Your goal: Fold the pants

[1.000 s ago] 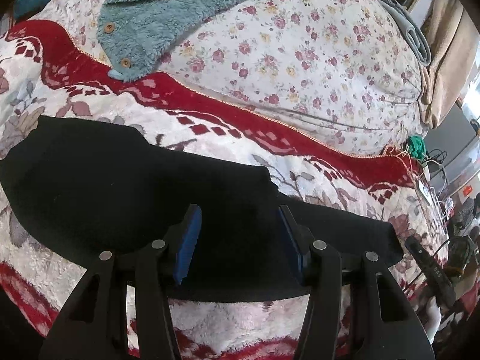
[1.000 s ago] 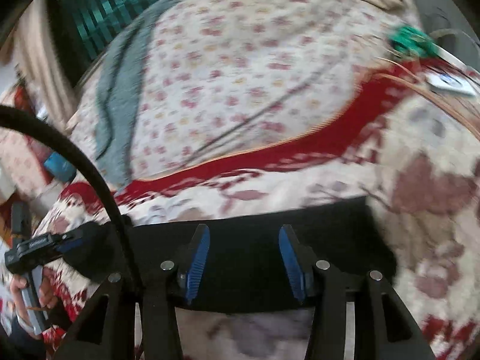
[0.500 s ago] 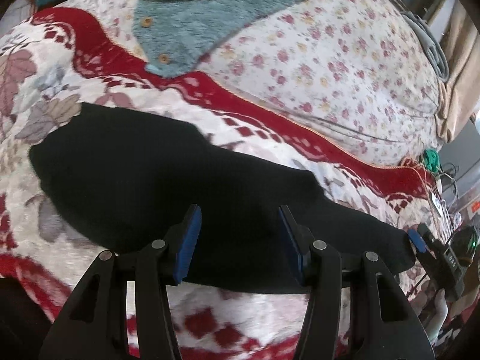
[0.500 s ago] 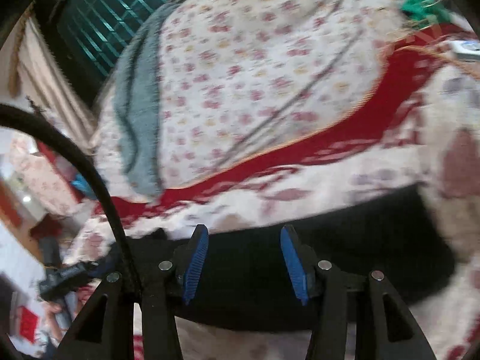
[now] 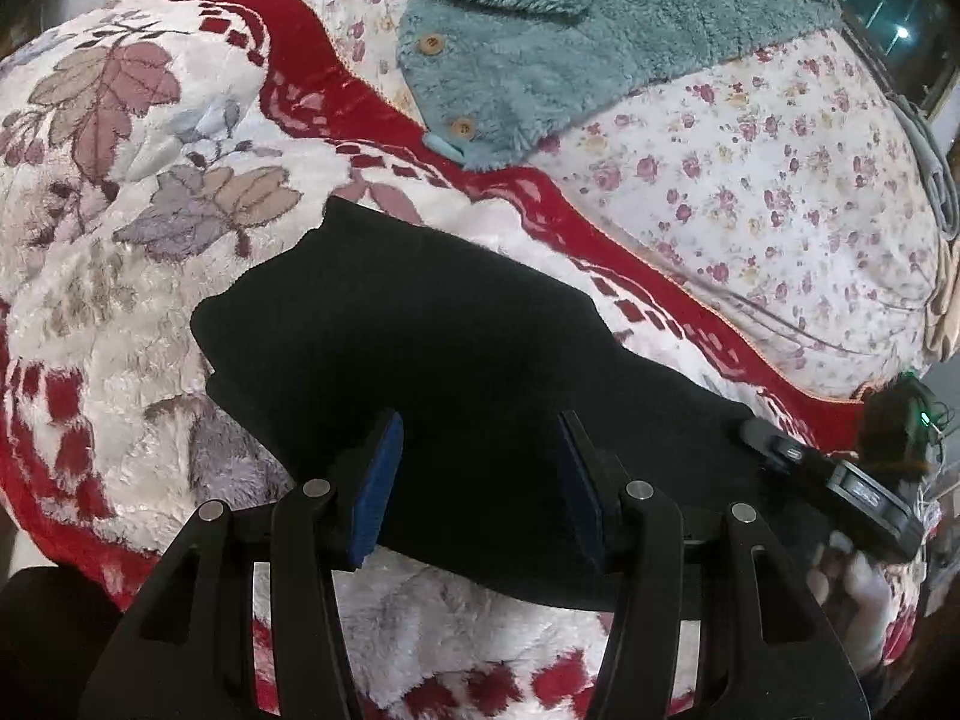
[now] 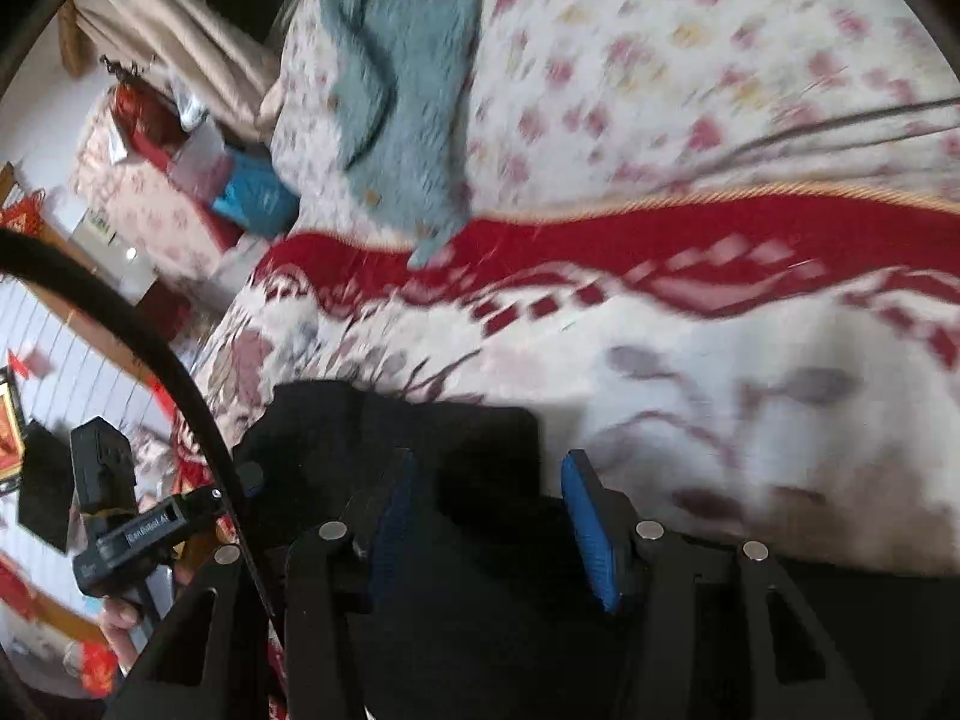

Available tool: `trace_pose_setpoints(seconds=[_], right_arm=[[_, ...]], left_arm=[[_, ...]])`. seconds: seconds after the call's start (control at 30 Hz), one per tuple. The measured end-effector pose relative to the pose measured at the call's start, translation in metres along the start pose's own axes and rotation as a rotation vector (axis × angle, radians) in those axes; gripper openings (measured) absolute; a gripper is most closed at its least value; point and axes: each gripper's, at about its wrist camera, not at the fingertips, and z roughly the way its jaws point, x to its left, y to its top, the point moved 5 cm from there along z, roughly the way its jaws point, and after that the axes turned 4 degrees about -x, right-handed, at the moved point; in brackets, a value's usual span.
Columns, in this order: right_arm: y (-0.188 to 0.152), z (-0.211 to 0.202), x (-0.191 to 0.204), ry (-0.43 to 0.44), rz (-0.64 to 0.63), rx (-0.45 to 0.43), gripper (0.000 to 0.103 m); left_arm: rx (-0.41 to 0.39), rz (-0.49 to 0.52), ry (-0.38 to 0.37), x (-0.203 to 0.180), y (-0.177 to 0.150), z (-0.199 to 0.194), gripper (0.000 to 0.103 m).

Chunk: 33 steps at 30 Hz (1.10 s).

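The black pants (image 5: 468, 360) lie folded in a long band across the red and white floral blanket (image 5: 120, 192). My left gripper (image 5: 477, 480) is open just above their near edge, nothing between its blue pads. My right gripper (image 6: 489, 522) is open over the pants (image 6: 456, 600) in the blurred right wrist view; black cloth fills the space under it. The right gripper also shows in the left wrist view (image 5: 840, 480) at the pants' right end. The left gripper shows at the lower left of the right wrist view (image 6: 138, 528).
A teal fleece jacket (image 5: 570, 30) with wooden buttons lies on the flowered sheet (image 5: 750, 168) beyond the pants. A black cable (image 6: 150, 360) arcs across the right wrist view. Furniture and clutter stand off the bed's left side (image 6: 180, 180).
Both views have swung left along the pants. The right gripper has moved left and closer over the black cloth, toward the left gripper. Both stay open.
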Motion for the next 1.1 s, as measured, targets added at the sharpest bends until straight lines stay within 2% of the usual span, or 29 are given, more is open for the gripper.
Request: trace_pose_setpoints(seconds=[0.03, 0.07, 0.13, 0.2, 0.23, 0.3, 0.37, 0.4, 0.47, 0.57, 0.67, 0.93, 1.03, 1.1], right_arm=[[0.0, 0.008, 0.003, -0.007, -0.02, 0.004, 0.018], [0.0, 0.01, 0.006, -0.031, -0.049, -0.004, 0.011], [0.005, 0.006, 0.01, -0.053, -0.081, -0.043, 0.011], [0.01, -0.002, 0.005, -0.082, -0.059, -0.109, 0.01], [0.009, 0.001, -0.003, -0.112, -0.03, -0.112, 0.01], [0.003, 0.013, -0.012, -0.133, 0.001, -0.066, 0.01], [0.004, 0.01, -0.009, -0.133, -0.007, -0.072, 0.013], [0.006, 0.006, -0.007, -0.129, -0.007, -0.08, 0.017], [0.007, -0.005, -0.004, -0.146, -0.012, -0.093, 0.034], [0.001, -0.035, 0.001, -0.111, -0.007, -0.124, 0.034], [-0.009, -0.061, -0.001, -0.127, -0.008, -0.151, 0.034], [-0.044, -0.133, -0.033, -0.191, 0.072, -0.244, 0.036], [-0.055, -0.166, -0.045, -0.268, 0.063, -0.272, 0.043], [-0.062, -0.192, -0.055, -0.316, 0.065, -0.288, 0.043]], left_arm=[[-0.005, 0.016, 0.009, -0.001, -0.002, -0.001, 0.051], [-0.007, 0.035, 0.019, -0.004, -0.003, -0.001, 0.051], [-0.016, 0.055, 0.023, -0.006, -0.004, -0.003, 0.051], [-0.039, 0.037, 0.006, -0.001, -0.005, -0.004, 0.051], [-0.042, 0.025, -0.004, 0.001, -0.005, -0.002, 0.051], [-0.045, 0.019, -0.005, 0.003, -0.007, 0.0, 0.051], [-0.041, 0.055, 0.012, -0.001, -0.006, -0.003, 0.051], [-0.04, 0.059, 0.015, -0.002, -0.006, -0.004, 0.051], [-0.034, 0.056, 0.019, -0.002, -0.005, -0.008, 0.051], [-0.056, 0.046, 0.02, -0.005, 0.0, -0.019, 0.051], [-0.061, 0.055, -0.009, -0.016, 0.001, -0.024, 0.051], [0.017, 0.202, -0.123, -0.098, -0.022, -0.012, 0.051], [0.049, 0.27, -0.125, -0.129, -0.036, -0.002, 0.051], [0.074, 0.311, -0.143, -0.151, -0.046, 0.005, 0.051]])
